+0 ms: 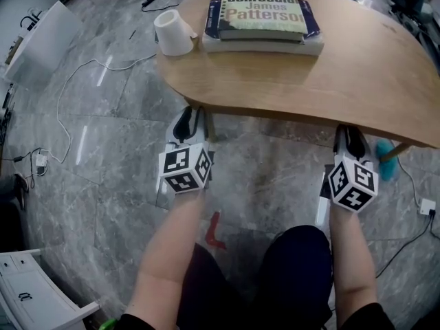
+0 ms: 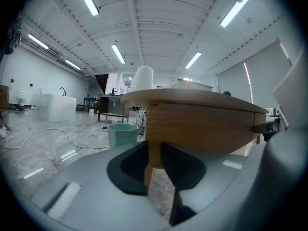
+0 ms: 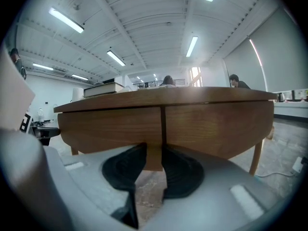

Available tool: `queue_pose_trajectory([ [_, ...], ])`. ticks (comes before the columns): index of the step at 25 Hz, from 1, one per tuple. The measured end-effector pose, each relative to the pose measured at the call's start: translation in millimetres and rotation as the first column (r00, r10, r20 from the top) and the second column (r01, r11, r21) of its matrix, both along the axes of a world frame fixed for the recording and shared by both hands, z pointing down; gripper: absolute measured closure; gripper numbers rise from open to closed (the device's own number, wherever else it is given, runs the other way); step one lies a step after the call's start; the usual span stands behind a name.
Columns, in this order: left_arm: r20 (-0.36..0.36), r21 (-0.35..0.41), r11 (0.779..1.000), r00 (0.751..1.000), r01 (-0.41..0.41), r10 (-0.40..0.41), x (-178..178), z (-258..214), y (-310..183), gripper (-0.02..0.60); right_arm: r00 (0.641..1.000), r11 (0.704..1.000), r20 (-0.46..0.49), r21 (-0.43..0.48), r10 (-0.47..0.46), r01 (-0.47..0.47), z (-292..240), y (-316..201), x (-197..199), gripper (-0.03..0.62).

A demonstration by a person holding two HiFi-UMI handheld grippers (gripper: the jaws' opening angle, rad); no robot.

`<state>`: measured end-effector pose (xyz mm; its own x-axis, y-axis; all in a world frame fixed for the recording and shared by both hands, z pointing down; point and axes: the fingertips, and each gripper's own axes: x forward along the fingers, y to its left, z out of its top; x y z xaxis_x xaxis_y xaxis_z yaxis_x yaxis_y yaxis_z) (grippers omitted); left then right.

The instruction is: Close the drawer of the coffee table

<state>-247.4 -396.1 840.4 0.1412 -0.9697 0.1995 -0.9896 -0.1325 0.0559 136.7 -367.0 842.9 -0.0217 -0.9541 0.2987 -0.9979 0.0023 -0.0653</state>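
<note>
Drawer is sitting flush under the coffee table's near edge.
Left gripper is clamping the left pull; right gripper is pinching the right pull, jaws narrowed onto wood.

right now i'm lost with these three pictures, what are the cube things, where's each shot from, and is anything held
No robot: a person holds a two-jaw gripper in each hand, and the patterned cubes are part of those tools. The head view looks down from the person's head at a wooden coffee table carrying a stack of books and a white cup. The other two pictures come from cameras riding on the grippers, looking along their jaws. The left gripper is closed on a wooden tab below the table's front panel; the right gripper grips a second tab the same way.
</note>
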Motion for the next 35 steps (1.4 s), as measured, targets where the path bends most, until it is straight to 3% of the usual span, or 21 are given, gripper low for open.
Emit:
queue_pose_trajectory([
  [1,-0.003,0.003,1.000,1.000,0.011,-0.011,-3.4,-3.6,3.7,0.534,1.000,1.000,-0.002,-0.012,-0.014,0.014,-0.7,2.9,-1.3,0.490],
  [2,-0.006,0.003,1.000,1.000,0.018,-0.018,-5.8,-7.7,7.7,0.565,0.999,0.999,-0.002,-0.021,-0.032,0.032,-2.8,6.4,-3.8,0.492],
  [3,-0.007,-0.004,1.000,1.000,0.017,-0.017,-6.8,-11.5,12.0,0.575,0.998,0.998,0.002,-0.028,-0.057,0.057,-6.9,10.6,-7.6,0.566],
  [4,-0.005,-0.019,1.000,1.000,0.013,-0.013,-6.6,-14.7,17.2,0.575,0.996,0.996,0.010,-0.032,-0.089,0.089,-13.3,15.6,-12.6,0.592],
  [10,0.024,-0.153,0.987,0.998,-0.054,0.058,13.2,-54.6,66.4,0.575,0.967,0.961,0.023,-0.105,-0.255,0.256,-79.4,53.6,-37.6,0.592],
  [16,0.057,-0.211,0.972,0.992,-0.101,0.116,36.7,-170.2,126.5,0.575,0.929,0.916,0.118,-0.164,-0.350,0.366,-190.7,76.9,-50.1,0.592],
  [23,-0.002,-0.257,0.958,0.992,-0.124,0.128,54.6,-328.8,208.5,0.577,0.867,0.841,0.156,-0.212,-0.473,0.497,-326.8,120.8,-54.8,0.592],
  [29,-0.105,-0.211,0.954,0.976,-0.212,0.193,72.8,-443.3,241.4,0.577,0.808,0.793,0.183,-0.163,-0.560,0.586,-428.6,148.4,-80.8,0.592],
  [32,-0.160,-0.170,0.946,0.955,-0.274,0.248,77.7,-506.1,272.5,0.577,0.791,0.786,0.190,-0.120,-0.582,0.607,-488.3,181.5,-100.4,0.592],
  [35,-0.160,-0.126,0.927,0.929,-0.353,0.333,72.8,-559.3,314.0,0.577,0.773,0.775,0.175,-0.070,-0.610,0.628,-546.5,222.7,-129.2,0.592],
])
